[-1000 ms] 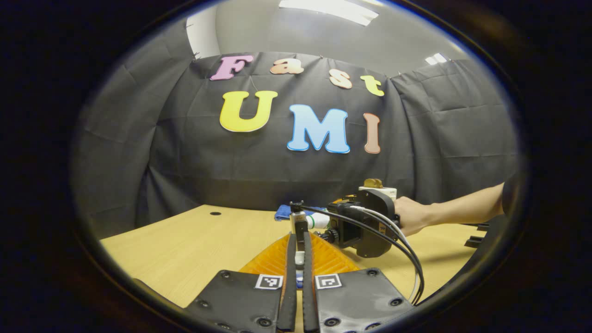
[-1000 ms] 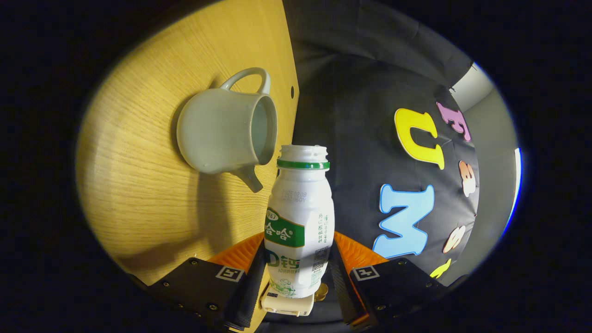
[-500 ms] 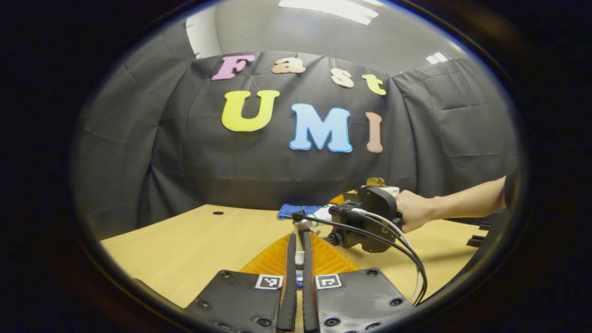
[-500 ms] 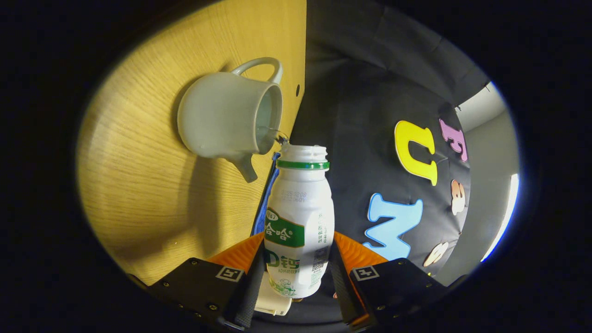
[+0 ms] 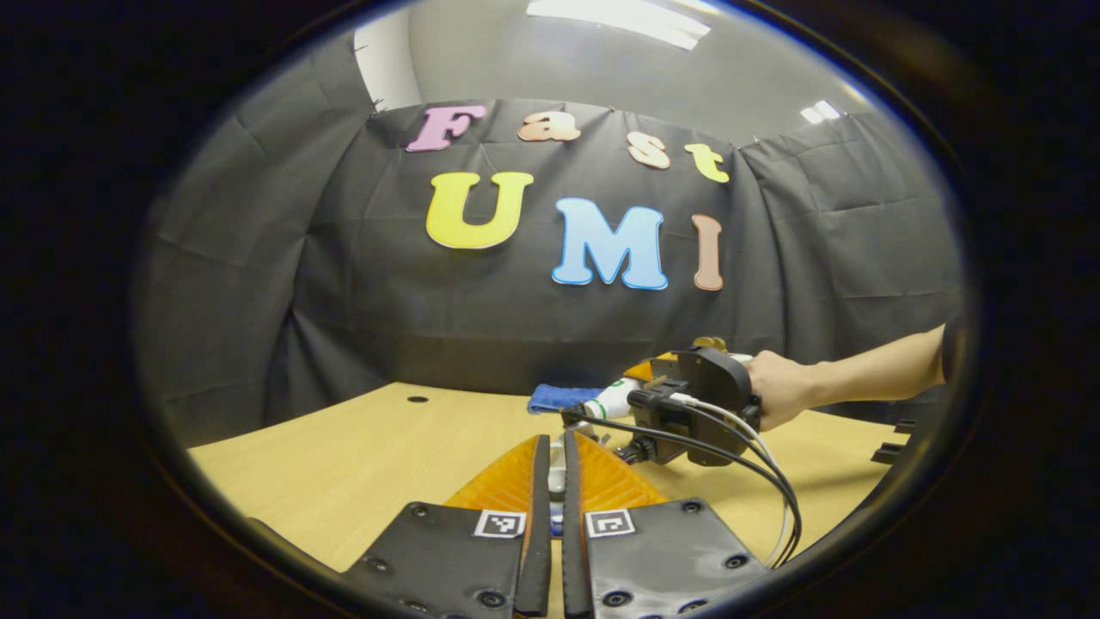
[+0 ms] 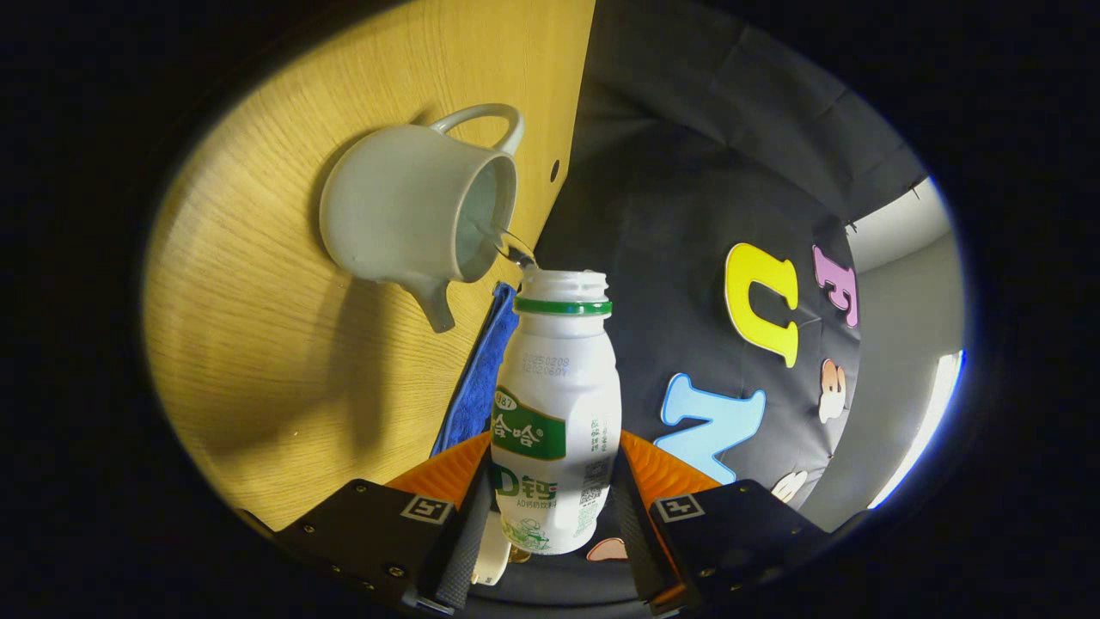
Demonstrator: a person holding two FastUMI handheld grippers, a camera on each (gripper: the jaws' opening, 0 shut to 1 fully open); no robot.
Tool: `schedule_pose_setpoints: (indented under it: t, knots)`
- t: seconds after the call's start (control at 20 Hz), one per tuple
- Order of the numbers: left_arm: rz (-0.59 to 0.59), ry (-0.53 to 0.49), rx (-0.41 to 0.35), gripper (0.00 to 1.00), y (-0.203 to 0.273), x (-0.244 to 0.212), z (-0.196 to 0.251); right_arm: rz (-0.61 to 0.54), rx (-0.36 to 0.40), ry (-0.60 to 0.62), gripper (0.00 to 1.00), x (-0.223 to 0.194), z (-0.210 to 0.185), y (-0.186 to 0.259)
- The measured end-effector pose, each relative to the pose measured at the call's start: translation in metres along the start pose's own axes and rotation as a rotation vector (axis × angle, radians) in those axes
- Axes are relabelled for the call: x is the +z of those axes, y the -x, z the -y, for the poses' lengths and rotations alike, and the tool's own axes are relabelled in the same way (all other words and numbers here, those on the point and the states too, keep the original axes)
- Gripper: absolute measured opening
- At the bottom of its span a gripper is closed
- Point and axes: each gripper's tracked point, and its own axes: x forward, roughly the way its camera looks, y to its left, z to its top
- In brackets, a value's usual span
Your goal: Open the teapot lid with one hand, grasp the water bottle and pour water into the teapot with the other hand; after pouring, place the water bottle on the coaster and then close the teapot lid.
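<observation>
In the right gripper view, my right gripper [image 6: 554,516] is shut on a white water bottle [image 6: 557,413] with a green neck ring and no cap. The bottle is tipped toward the pale grey teapot [image 6: 404,215], which stands lidless on the table. A thin stream of water [image 6: 513,250] runs from the bottle's mouth into the teapot's opening. In the left gripper view, my left gripper [image 5: 550,464] is shut, with a small pale piece, seemingly the teapot lid [image 5: 558,468], pinched between its fingers. Farther off there, a hand [image 5: 778,395] holds the right gripper [image 5: 679,413] with the tilted bottle [image 5: 614,398].
A blue cloth mat [image 6: 477,378] lies on the wooden table [image 5: 344,464] beside the teapot, toward the booth wall; it is also in the left gripper view [image 5: 559,397]. A small round hole [image 5: 418,399] marks the table's far edge. Cables [image 5: 756,473] trail from the right gripper.
The right gripper has tipped the bottle closer over the teapot, and water now streams in. The blue mat has come into the right gripper view. The left gripper has barely moved.
</observation>
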Motion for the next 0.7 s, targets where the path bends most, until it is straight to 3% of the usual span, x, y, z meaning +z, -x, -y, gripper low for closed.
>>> schedule_pose_setpoints:
  t: [0.1,0.2,0.35,0.4,0.7]
  knots:
    - [0.002,0.002,0.002,0.07,0.002,0.000,0.000,0.003,-0.007,0.011,0.70,0.001,0.005,0.001]
    - [0.003,-0.001,0.004,0.12,0.001,0.002,-0.002,0.006,-0.013,0.024,0.70,0.001,0.008,0.002]
    - [0.001,-0.003,0.003,0.12,0.001,0.000,-0.002,0.011,-0.025,0.041,0.70,0.002,0.012,0.002]
    - [0.000,-0.004,0.004,0.07,0.001,0.000,-0.002,0.011,-0.030,0.049,0.70,0.002,0.014,0.002]
    - [-0.005,-0.007,0.005,0.12,0.001,0.000,-0.003,0.020,-0.061,0.115,0.70,0.002,0.021,0.005]
